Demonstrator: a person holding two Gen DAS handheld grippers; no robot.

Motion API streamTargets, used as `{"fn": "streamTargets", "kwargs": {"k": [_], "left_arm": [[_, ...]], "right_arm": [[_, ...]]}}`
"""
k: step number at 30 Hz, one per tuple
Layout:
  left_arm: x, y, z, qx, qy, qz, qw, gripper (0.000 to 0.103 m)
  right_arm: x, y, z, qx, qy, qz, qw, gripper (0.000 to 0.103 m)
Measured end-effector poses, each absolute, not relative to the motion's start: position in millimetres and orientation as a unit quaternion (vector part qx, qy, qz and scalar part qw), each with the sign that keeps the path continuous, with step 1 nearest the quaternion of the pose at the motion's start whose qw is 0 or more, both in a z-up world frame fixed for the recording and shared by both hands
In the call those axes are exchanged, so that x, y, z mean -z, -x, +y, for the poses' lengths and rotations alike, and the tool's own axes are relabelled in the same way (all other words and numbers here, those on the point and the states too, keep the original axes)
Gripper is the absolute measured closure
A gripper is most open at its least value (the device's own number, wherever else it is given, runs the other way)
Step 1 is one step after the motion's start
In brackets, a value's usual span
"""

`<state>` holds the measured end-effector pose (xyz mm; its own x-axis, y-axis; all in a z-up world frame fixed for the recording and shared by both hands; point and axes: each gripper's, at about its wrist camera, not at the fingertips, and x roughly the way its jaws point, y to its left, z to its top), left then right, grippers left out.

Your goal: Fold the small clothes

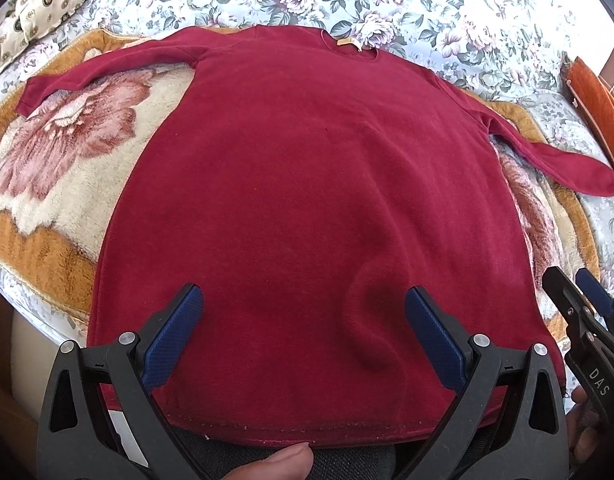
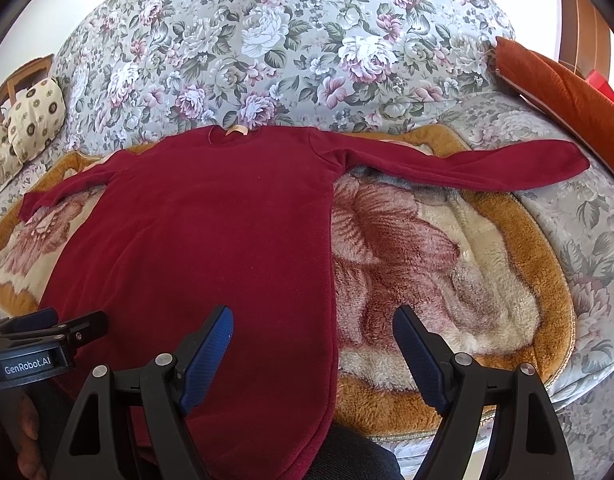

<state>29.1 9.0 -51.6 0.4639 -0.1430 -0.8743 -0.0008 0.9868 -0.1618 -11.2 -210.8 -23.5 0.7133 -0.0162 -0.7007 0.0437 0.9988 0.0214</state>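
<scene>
Red garment [image 1: 307,184] spread flat, left tongs [image 1: 305,312] open

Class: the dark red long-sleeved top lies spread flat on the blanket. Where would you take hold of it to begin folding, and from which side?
Take the right sleeve near its cuff, coming from the right with the open right claw. The sleeve lies straight out, flat and clear of the body of the red top, so it can fold inward. That is a judgement.

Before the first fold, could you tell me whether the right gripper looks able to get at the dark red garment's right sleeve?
Probably yes. The right gripper is open, and the right sleeve of the dark red long-sleeved garment lies flat on the plush flowered blanket, with nothing lying on it.
</scene>
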Motion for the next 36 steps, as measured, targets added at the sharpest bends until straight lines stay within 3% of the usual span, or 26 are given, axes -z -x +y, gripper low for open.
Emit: {"fn": "streamTargets", "kwargs": {"k": [29,33,36], "left_arm": [[46,-29,23,0.054,0.111,0.518,0.846,0.002],[41,-31,22,0.050,0.104,0.523,0.844,0.002],[8,-35,36,0.020,0.088,0.444,0.892,0.001]], "right_arm": [[24,3,-210,0.025,0.008,0.398,0.917,0.023],[-1,-1,-213,0.016,-0.013,0.356,0.934,0.023],[-26,-16,-205,0.008,-0.015,0.322,0.947,0.023]]}}
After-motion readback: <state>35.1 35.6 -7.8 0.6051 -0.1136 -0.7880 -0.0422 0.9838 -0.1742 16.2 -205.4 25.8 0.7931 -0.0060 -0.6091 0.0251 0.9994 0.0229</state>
